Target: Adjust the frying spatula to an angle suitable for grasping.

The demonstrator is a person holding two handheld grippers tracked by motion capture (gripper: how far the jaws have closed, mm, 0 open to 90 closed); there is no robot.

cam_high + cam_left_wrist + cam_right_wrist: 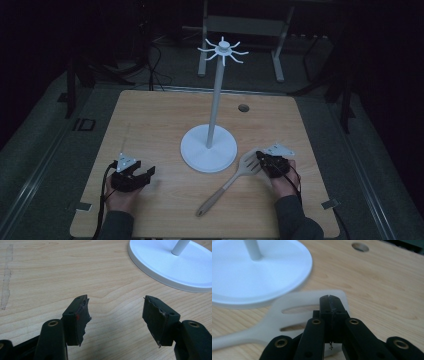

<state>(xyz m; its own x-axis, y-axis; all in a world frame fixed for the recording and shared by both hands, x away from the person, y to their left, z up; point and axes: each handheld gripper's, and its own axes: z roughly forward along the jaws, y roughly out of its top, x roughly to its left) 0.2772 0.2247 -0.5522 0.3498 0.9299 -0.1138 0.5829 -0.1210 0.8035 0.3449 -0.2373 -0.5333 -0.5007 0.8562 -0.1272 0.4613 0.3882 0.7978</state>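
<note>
Where the spatula (294, 315) lies, the right gripper's (329, 298) closed jaws overlap its blade.

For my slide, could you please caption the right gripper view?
Right claw, jaws shut, pressed over the white slotted plastic spatula beside the white round stand base on the light wooden table.

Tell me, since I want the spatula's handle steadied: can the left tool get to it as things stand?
Probably yes. The left tool is open over bare table, and nothing lies between it and the spatula handle. The stand sits farther back, off that path.
</note>
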